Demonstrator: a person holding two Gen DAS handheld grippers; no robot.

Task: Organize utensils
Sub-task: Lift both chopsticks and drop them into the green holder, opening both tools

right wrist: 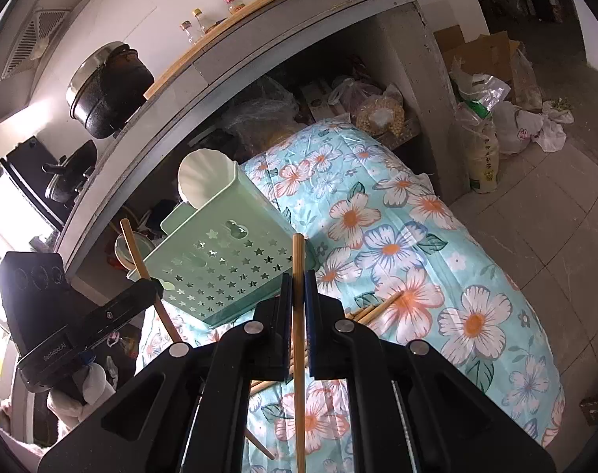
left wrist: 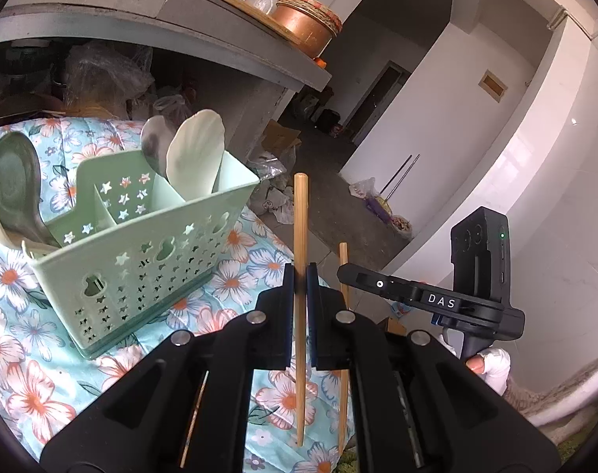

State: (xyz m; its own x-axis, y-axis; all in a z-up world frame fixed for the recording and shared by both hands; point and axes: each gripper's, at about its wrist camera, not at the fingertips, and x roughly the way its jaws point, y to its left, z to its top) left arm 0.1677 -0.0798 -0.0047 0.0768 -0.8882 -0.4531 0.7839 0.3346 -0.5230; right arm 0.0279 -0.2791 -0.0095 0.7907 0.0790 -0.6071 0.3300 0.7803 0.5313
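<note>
Gripping one bamboo chopstick (left wrist: 300,236) upright between its clenched jaws, the left gripper (left wrist: 300,276) hangs above the flowered cloth (left wrist: 35,374), just to the right of the mint-green utensil caddy (left wrist: 149,260). The stick runs through the jaws, its top rising clear above them and its lower end hanging over the cloth.

In the left wrist view the right gripper (left wrist: 344,272) shows beside it as a black body marked DAS, with a second chopstick (left wrist: 343,260) standing up at its tip and a gloved hand (left wrist: 492,362) on its handle. In the right wrist view that gripper (right wrist: 298,280) is likewise clamped on its own chopstick (right wrist: 298,260), held nearly upright in front of the caddy (right wrist: 228,264). The left gripper appears there at the left edge with its chopstick (right wrist: 135,252) tilted.

The caddy stands on the cloth, its walls pierced with stars. A white shell-shaped spoon (left wrist: 198,153) and a grey spoon (left wrist: 153,142) stand in its far compartment; a metal ladle (left wrist: 11,185) leans at its left end. The middle compartment looks empty.

More loose chopsticks (right wrist: 374,307) lie on the cloth just right of the right gripper, partly hidden behind it.
</note>
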